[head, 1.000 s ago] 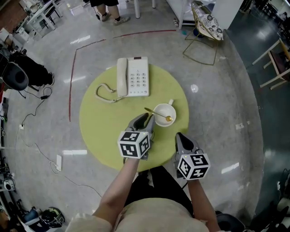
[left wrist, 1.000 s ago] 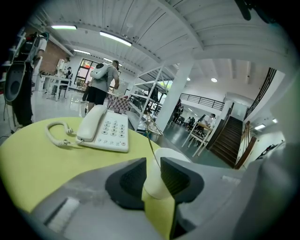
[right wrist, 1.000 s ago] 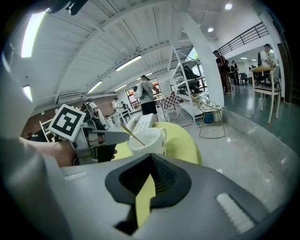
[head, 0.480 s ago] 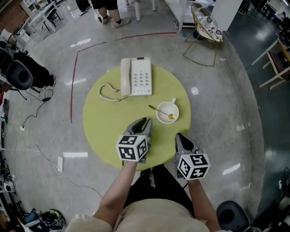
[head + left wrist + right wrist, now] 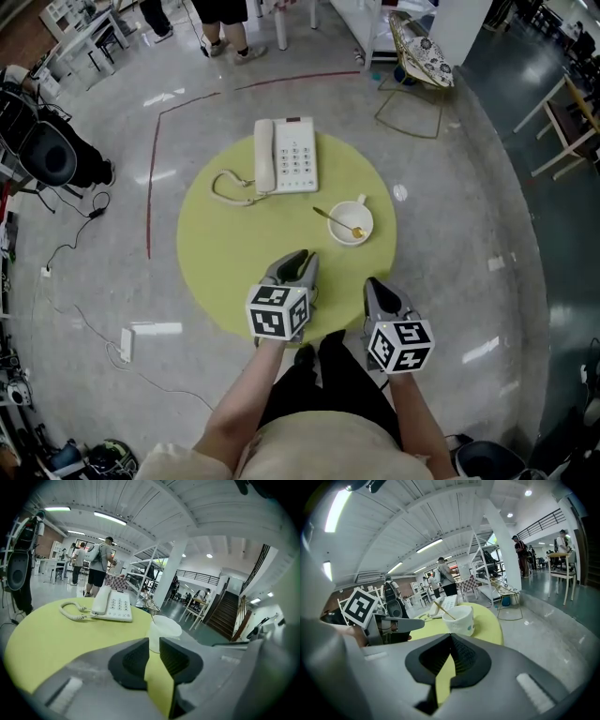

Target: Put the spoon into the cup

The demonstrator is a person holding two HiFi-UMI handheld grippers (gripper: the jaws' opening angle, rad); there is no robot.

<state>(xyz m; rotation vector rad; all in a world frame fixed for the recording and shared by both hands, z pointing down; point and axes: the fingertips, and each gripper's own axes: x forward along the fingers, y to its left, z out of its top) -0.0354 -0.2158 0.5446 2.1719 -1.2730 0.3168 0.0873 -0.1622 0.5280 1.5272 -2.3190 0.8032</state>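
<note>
A white cup (image 5: 350, 223) stands on the right side of the round yellow-green table (image 5: 225, 253). A gold spoon (image 5: 330, 216) rests in the cup, bowl inside, handle sticking out to the left over the rim. My left gripper (image 5: 298, 265) hovers over the table's near edge, short of the cup, its jaws a narrow slit apart with nothing between them. In the left gripper view the cup (image 5: 164, 630) sits just past the jaws. My right gripper (image 5: 375, 286) hangs off the table's near right edge, shut and empty; its view shows the cup (image 5: 459, 619) and the spoon handle (image 5: 444, 612).
A white desk telephone (image 5: 286, 155) with a coiled cord (image 5: 228, 190) lies at the table's far side. A wire chair (image 5: 417, 56) stands beyond on the grey floor. People's legs (image 5: 220, 23) show at the top; black equipment (image 5: 47, 155) and cables lie to the left.
Both grippers have drawn back toward the person, and the left one now sits farther from the cup. The spoon stays in the cup.
</note>
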